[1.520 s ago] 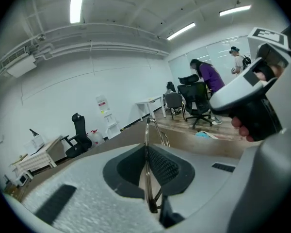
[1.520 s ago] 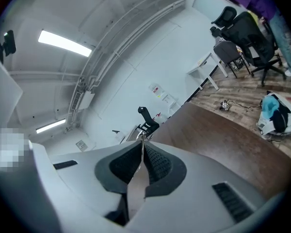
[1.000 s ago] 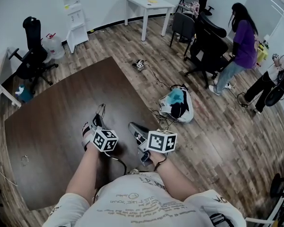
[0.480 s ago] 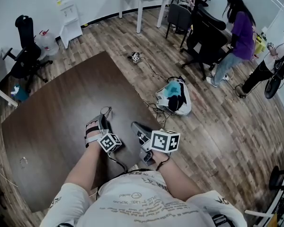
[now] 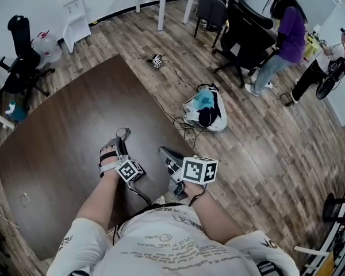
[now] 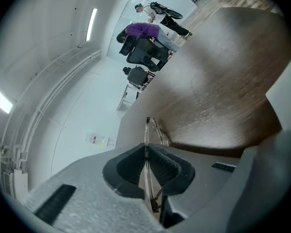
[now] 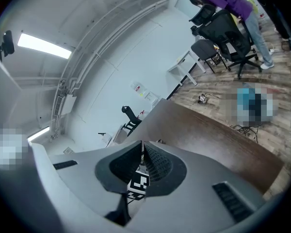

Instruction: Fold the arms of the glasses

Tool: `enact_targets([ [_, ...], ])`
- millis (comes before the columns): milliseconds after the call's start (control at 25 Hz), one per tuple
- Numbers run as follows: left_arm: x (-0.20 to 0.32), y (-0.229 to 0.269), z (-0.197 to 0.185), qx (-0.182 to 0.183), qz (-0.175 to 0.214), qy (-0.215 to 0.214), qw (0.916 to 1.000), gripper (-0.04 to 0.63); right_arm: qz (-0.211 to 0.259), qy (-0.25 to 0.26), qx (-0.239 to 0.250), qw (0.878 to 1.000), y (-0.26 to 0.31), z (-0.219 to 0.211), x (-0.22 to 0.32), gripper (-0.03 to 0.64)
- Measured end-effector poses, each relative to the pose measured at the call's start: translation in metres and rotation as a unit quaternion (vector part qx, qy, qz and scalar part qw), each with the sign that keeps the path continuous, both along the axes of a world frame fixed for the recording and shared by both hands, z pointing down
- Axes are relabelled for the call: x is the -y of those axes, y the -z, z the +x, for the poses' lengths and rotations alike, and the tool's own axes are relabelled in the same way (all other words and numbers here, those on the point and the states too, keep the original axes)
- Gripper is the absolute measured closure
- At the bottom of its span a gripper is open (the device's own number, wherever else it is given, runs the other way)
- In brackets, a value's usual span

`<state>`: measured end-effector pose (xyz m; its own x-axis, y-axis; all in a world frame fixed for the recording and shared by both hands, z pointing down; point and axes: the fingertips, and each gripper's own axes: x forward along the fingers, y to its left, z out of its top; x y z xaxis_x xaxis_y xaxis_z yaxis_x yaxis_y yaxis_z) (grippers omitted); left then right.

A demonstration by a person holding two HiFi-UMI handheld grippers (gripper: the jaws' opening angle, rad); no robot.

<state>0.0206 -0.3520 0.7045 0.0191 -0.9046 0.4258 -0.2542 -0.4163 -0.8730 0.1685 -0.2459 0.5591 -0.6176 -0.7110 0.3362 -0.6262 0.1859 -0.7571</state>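
The table (image 5: 63, 131) is bare from its far corner to its left edge and free for passing. Only a small object (image 5: 24, 199) lies near the left edge. By the near right edge the left gripper (image 5: 119, 141), with glasses (image 5: 123, 133) jutting ahead, and the right gripper (image 5: 164, 153) crowd each other.

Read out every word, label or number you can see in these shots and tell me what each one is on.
No text here reads clearly enough to quote.
white T-shirt: curved lines of dark print, too blurred to read.
black-and-white marker cube: square patterns only, no letters.
small label on the white wall: too small to read.
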Motion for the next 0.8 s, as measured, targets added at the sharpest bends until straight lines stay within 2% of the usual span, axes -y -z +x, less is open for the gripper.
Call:
enact_targets([
  [360, -0.003, -0.015, 0.006, -0.030, -0.042, -0.005, 0.9987, 0.553, -0.008, -0.004, -0.018, 1.000, -0.007, 0.007, 0.005, 0.589],
  [480, -0.004, -0.012, 0.006, -0.048, -0.044, 0.000, 0.9979, 0.516, -0.007, -0.002, -0.020, 1.000, -0.005, 0.006, 0.007, 0.589],
  [560, -0.006, -0.008, 0.009, -0.064, -0.046, 0.000, 0.9969, 0.481, -0.005, -0.001, -0.021, 1.000, -0.004, 0.005, 0.008, 0.589],
  [800, -0.014, 0.006, 0.011, -0.132, -0.056, 0.017, 0.9895, 0.474, 0.000, 0.008, -0.017, 1.000, -0.002, -0.007, 0.010, 0.589],
])
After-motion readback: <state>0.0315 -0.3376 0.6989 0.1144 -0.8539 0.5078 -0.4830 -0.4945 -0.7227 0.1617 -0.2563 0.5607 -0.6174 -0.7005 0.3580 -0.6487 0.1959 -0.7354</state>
